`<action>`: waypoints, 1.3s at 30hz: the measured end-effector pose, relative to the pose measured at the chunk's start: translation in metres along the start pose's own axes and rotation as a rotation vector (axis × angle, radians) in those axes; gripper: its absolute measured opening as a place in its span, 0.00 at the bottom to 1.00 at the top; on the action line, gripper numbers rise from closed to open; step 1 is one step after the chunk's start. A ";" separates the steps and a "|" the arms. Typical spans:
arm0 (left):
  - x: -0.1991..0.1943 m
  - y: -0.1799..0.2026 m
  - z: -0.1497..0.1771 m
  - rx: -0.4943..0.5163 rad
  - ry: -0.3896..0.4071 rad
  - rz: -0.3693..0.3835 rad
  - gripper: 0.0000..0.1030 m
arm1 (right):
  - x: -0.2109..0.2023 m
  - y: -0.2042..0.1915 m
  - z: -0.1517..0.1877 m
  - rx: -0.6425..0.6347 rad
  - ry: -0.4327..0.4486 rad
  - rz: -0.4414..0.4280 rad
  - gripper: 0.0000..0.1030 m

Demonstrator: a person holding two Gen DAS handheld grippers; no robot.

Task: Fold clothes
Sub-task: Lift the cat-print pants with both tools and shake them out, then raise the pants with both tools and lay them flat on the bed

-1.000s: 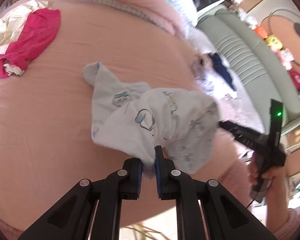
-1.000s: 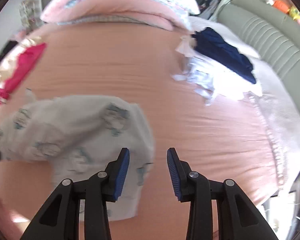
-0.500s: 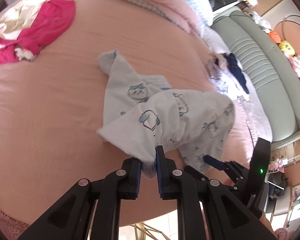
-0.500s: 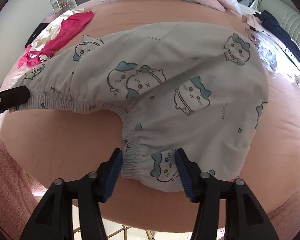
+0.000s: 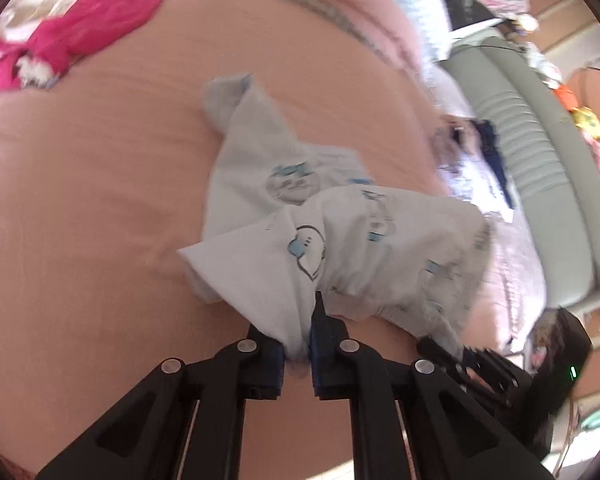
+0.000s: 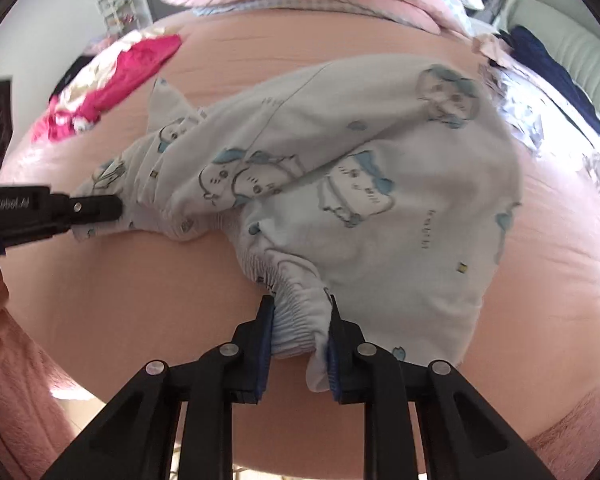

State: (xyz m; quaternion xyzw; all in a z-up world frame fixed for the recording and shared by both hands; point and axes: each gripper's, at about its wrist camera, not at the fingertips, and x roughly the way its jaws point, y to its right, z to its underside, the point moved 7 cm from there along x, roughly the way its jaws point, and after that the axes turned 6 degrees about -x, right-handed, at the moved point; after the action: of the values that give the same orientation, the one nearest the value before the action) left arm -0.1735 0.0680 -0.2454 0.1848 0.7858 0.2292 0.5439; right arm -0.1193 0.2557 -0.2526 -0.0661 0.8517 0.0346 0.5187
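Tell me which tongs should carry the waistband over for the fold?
Probably the right tongs: they grip the bunched waistband of the pyjama pants. The left tongs pinch only a thin edge.

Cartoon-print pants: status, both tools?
Left tool shut on pants waistband. Right tool closed on bunched elastic waistband. Pants stretched between them over pink bed. Nothing in the way.

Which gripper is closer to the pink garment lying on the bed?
Left. The left gripper holds the waistband end of the cartoon pants on the pink garment's side; the right gripper grips the waistband farther away.
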 end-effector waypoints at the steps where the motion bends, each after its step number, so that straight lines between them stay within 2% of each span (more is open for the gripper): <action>1: -0.010 0.007 0.000 0.024 0.017 0.023 0.07 | -0.010 0.008 -0.003 0.019 0.022 0.003 0.20; 5: -0.059 0.034 -0.008 0.053 0.082 0.134 0.07 | -0.060 0.042 -0.028 0.081 0.133 0.012 0.19; 10: -0.110 0.075 -0.023 0.138 0.195 0.159 0.07 | -0.120 0.032 -0.079 0.045 0.284 0.011 0.19; 13: -0.129 0.092 -0.034 0.145 0.238 0.189 0.07 | -0.149 0.025 -0.100 0.029 0.356 -0.001 0.19; 15: -0.137 0.106 -0.052 0.163 0.265 0.190 0.07 | -0.163 0.019 -0.113 0.023 0.389 -0.029 0.19; 17: -0.140 0.120 -0.074 0.185 0.285 0.178 0.07 | -0.166 0.020 -0.141 -0.001 0.389 -0.053 0.19; 20: -0.141 0.139 -0.115 0.200 0.290 0.131 0.07 | -0.165 0.024 -0.185 -0.025 0.364 -0.026 0.19; 24: -0.210 0.184 -0.145 0.319 0.456 0.144 0.07 | -0.234 0.022 -0.242 -0.042 0.530 -0.040 0.19; 26: -0.249 0.208 -0.151 0.378 0.561 0.154 0.07 | -0.281 0.017 -0.259 -0.070 0.648 -0.015 0.19; 28: -0.278 0.221 -0.153 0.411 0.629 0.166 0.07 | -0.318 0.013 -0.269 -0.089 0.730 -0.007 0.19; 30: -0.283 0.218 -0.147 0.406 0.621 0.161 0.07 | -0.330 0.010 -0.269 -0.094 0.748 0.001 0.19; 32: -0.267 0.201 -0.133 0.387 0.583 0.151 0.07 | -0.319 0.006 -0.256 -0.090 0.723 -0.001 0.19; 34: -0.224 0.166 -0.115 0.336 0.485 0.112 0.07 | -0.288 -0.001 -0.231 -0.105 0.672 -0.016 0.19; 36: -0.173 0.122 -0.094 0.262 0.359 0.059 0.08 | -0.229 -0.009 -0.197 -0.124 0.543 -0.021 0.19; 39: -0.084 0.046 -0.053 0.143 0.146 -0.076 0.08 | -0.118 -0.015 -0.133 -0.093 0.283 -0.049 0.19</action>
State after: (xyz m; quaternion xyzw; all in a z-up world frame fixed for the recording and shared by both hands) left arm -0.1929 0.0521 -0.1383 0.1761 0.8441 0.1644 0.4791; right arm -0.1809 0.2328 -0.0865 -0.1151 0.9119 0.0519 0.3904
